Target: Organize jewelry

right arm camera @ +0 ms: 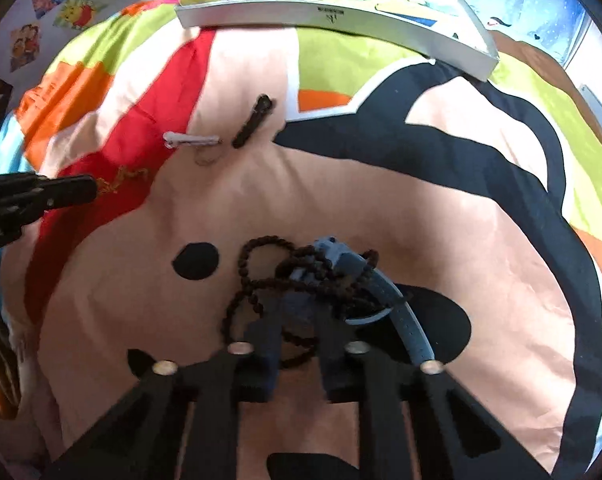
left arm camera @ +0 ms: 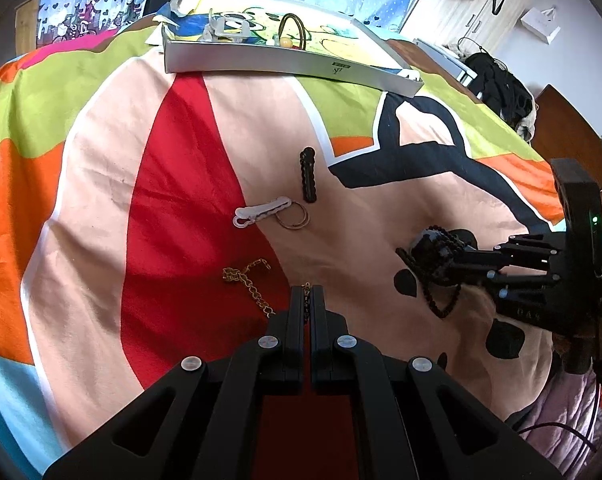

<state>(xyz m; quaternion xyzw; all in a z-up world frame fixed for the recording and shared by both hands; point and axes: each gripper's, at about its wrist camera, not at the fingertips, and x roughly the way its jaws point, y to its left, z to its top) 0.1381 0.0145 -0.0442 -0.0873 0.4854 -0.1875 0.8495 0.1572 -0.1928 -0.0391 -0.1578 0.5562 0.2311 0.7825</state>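
Left gripper point(left arm camera: 307, 294) pinching gold chain point(left arm camera: 248, 282), jaws nearly together on its end; rest of chain lying on red patch of bedspread point(left arm camera: 181, 168). Right gripper point(right arm camera: 297, 280) sitting partly open around dark bead strand point(right arm camera: 261, 276) and blue watch point(right arm camera: 381, 292). Silver tray point(left arm camera: 281, 62) resting at far edge, well apart.

We note the bedspread point(left arm camera: 189, 152) as matt woven cloth, softly creased. The tray point(left arm camera: 261, 62) at its far edge looks like brushed grey metal, satin. The gold chain point(left arm camera: 249, 284) is shiny metal links. The white clip point(left arm camera: 261, 210) appears smooth plastic; the dark beads point(right arm camera: 261, 276) semi-matt; both grippers matt black plastic.
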